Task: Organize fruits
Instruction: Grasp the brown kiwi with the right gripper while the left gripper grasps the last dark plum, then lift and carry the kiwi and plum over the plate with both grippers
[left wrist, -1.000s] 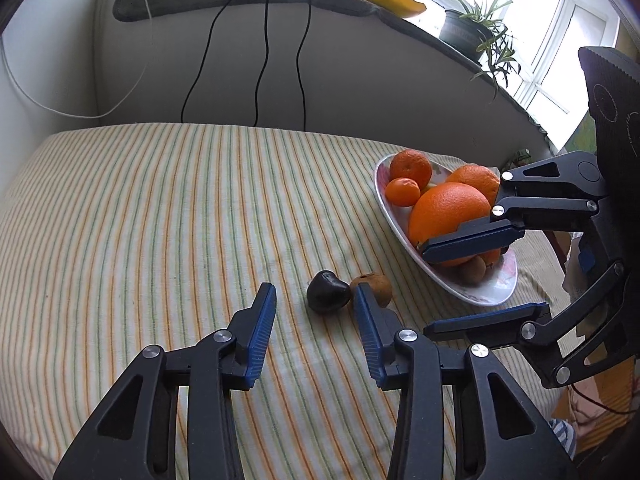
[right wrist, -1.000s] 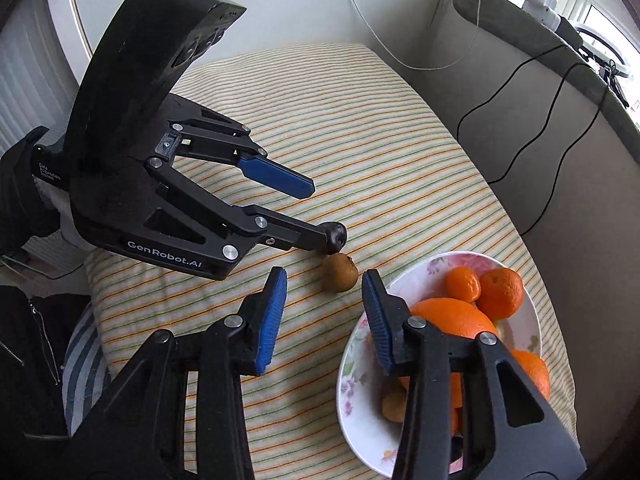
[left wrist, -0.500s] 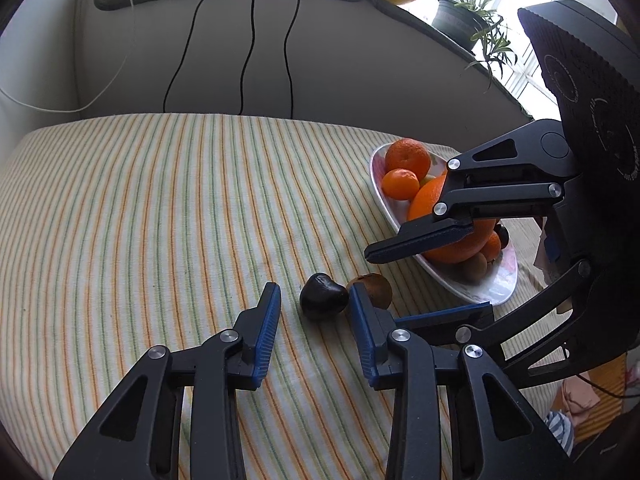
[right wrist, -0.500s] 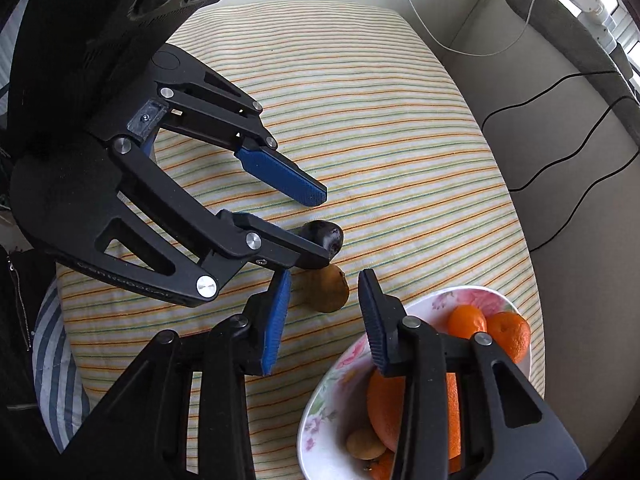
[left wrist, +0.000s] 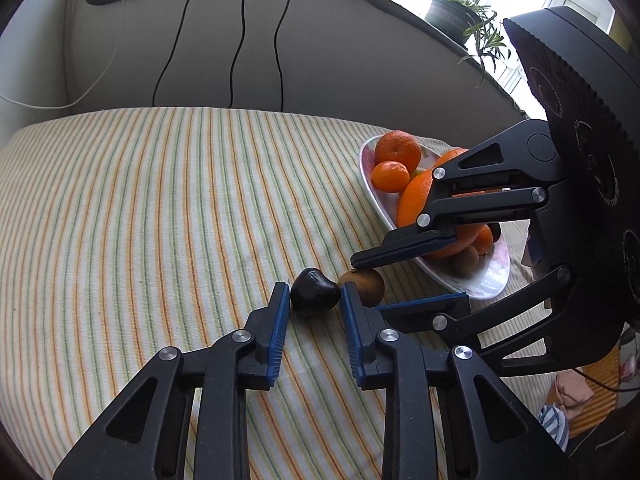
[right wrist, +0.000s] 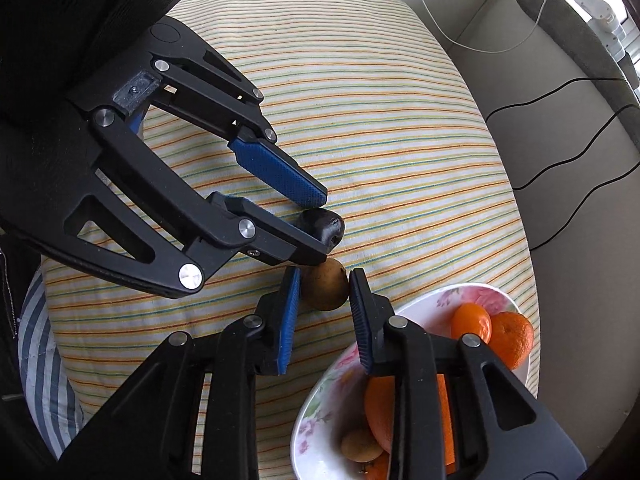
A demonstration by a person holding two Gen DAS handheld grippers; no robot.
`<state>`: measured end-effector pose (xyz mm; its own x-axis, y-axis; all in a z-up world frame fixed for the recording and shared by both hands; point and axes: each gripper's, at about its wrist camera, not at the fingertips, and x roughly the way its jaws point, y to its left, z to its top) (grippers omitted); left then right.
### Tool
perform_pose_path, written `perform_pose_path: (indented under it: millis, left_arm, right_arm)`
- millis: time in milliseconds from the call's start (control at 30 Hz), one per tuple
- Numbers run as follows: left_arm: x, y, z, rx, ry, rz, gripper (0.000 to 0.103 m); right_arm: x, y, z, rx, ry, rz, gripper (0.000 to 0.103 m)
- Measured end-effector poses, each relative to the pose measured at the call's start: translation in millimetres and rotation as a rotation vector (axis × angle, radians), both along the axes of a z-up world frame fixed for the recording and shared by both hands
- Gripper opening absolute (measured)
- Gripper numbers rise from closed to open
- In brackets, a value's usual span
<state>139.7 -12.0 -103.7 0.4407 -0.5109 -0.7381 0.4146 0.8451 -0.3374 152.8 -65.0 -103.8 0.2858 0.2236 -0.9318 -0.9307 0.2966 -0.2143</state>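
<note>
A dark plum [left wrist: 313, 291] and a brown kiwi [left wrist: 365, 285] lie side by side on the striped cloth [left wrist: 160, 220]. My left gripper [left wrist: 311, 294] is open with its jaws on either side of the plum [right wrist: 326, 227]. My right gripper [right wrist: 325, 280] is open with its jaws around the kiwi [right wrist: 325, 290]; it also shows in the left wrist view [left wrist: 404, 276]. A floral bowl [right wrist: 320, 404] holds oranges [right wrist: 512, 338], tangerines [left wrist: 390, 176] and another kiwi [right wrist: 360, 445].
The bowl [left wrist: 486, 284] sits just right of the two loose fruits. Black cables [left wrist: 236, 36] hang down the grey wall behind the table. A potted plant [left wrist: 460, 12] stands on the windowsill. The left gripper's body [right wrist: 120, 128] crosses close over the right one.
Both grippers have moved in and down: the left one now has its jaws around the plum, and the right one has come from over the bowl to the kiwi.
</note>
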Motion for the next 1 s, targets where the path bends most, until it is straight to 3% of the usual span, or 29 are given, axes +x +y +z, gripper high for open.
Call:
perform_pose_path:
  millis: [333,633,1000]
  left_arm:
    - [-4.5,2.0,-1.0,0.004,-0.013,0.033,0.022]
    - [-23.6,29.5,6.5,-0.017,-0.029,0.079,0.022]
    - [-32.0,18.4,25.2,-0.032,-0.064,0.057,0.022]
  right_arm:
    - [1.8,-0.4,4.6,0.031,0.005,-0.019,0.026]
    - [-2.3,-12.9,25.3,0.11,0.012,-0.046,0.026]
    - [-10.3,-60.7,57.3,0.218,-0.004,-0.123,0.026]
